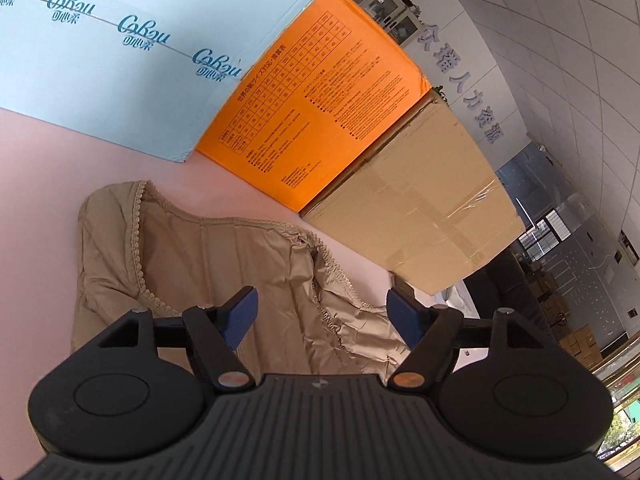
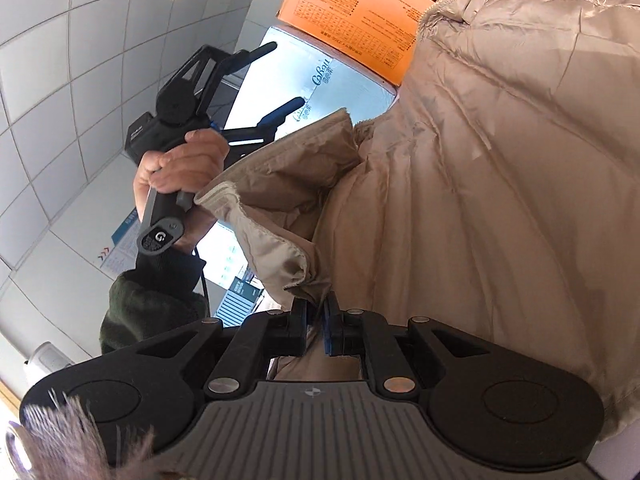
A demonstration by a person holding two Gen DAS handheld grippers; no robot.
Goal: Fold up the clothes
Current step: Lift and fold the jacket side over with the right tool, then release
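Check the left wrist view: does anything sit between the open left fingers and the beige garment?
Nothing visible does. The left gripper hangs open directly over the beige garment on the pink surface; the boxes stand behind it, clear of the path.

Left wrist view: looks forward and slightly down over the pink counter (image 1: 48, 200) toward the orange box (image 1: 320, 112) at its far edge. Right wrist view: nearly level, rolled, very close to the beige garment (image 2: 480, 160). Both views share garment and orange box.
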